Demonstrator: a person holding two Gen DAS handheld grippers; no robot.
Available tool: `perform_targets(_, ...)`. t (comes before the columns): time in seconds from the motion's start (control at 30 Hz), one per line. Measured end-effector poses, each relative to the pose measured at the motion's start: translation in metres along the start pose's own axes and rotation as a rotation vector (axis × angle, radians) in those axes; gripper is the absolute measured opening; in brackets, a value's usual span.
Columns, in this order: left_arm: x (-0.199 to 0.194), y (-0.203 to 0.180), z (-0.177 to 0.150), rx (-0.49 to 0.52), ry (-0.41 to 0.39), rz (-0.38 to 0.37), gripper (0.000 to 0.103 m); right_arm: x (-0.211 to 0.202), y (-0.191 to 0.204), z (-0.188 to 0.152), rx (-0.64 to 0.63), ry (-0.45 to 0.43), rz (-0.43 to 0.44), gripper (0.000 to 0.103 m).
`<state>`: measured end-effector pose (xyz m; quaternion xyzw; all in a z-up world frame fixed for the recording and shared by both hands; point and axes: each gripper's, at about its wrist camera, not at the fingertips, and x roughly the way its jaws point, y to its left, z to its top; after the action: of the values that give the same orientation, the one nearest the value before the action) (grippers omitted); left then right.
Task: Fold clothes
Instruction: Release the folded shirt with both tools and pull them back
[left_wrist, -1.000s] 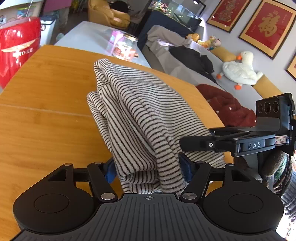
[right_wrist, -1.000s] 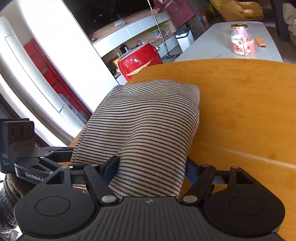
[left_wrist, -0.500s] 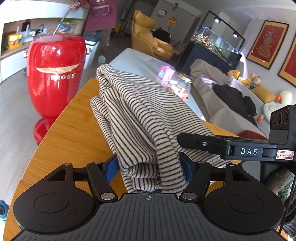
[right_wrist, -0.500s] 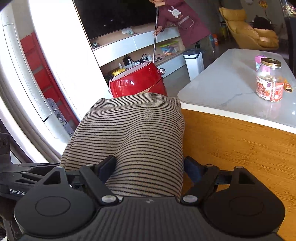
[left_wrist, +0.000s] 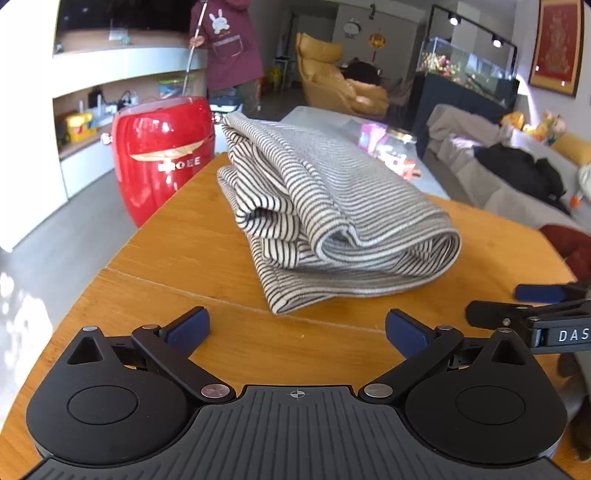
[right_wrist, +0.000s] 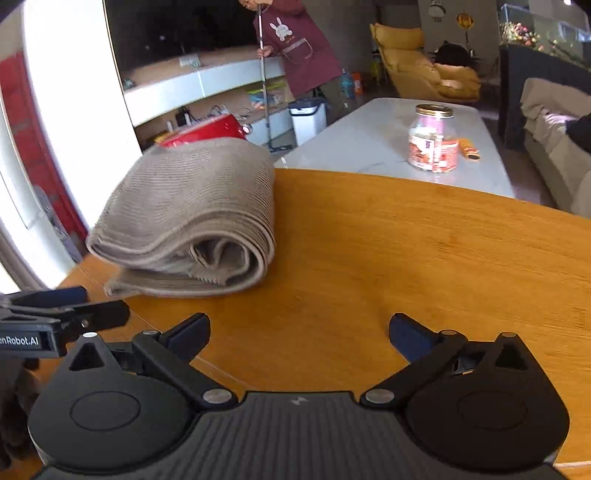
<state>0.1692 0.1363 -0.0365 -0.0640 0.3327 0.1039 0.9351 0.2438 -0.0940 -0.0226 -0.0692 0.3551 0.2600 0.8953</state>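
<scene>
A striped black-and-white garment (left_wrist: 332, 221) lies folded in a thick bundle on the wooden table (left_wrist: 184, 240). It also shows in the right wrist view (right_wrist: 192, 221), blurred, at the table's left corner. My left gripper (left_wrist: 297, 328) is open and empty, a short way in front of the bundle's near edge. My right gripper (right_wrist: 299, 334) is open and empty, to the right of the bundle and apart from it. Each gripper's side shows at the edge of the other's view.
A red appliance (left_wrist: 162, 155) stands on the floor beyond the table's left edge. A white low table (right_wrist: 388, 140) with a glass jar (right_wrist: 432, 138) stands behind. A person with a mop (right_wrist: 295, 48) is at the back. A sofa (left_wrist: 517, 184) with clothes lies to the right.
Both grippers were shut on the striped garment and carried it. Now both have opened, let it go and drawn back; the folded bundle rests on the table.
</scene>
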Motion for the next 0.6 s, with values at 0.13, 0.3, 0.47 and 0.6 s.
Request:
perform_targets(0.13,-0.006,-0.016,-0.006,0.005,0.008,0.094,0.103,0.0,0.006,-0.001,-0.016,0.009,-0.066,0.103)
perform_targets(0.3,-0.013,-0.029,-0.011,-0.046,0.007,0.154,0.103,0.003,0.007,-0.001,-0.017,-0.013,-0.068,0.103)
perform_targets(0.47,-0.007,-0.033,-0.006,-0.07,0.008,0.17,0.103,0.001,0.006,-0.005,-0.022,-0.037,-0.062,0.103)
perform_targets(0.6,-0.004,-0.034,-0.005,-0.088,0.008,0.199,0.103,0.001,0.003,-0.004,-0.033,-0.036,-0.047,0.103)
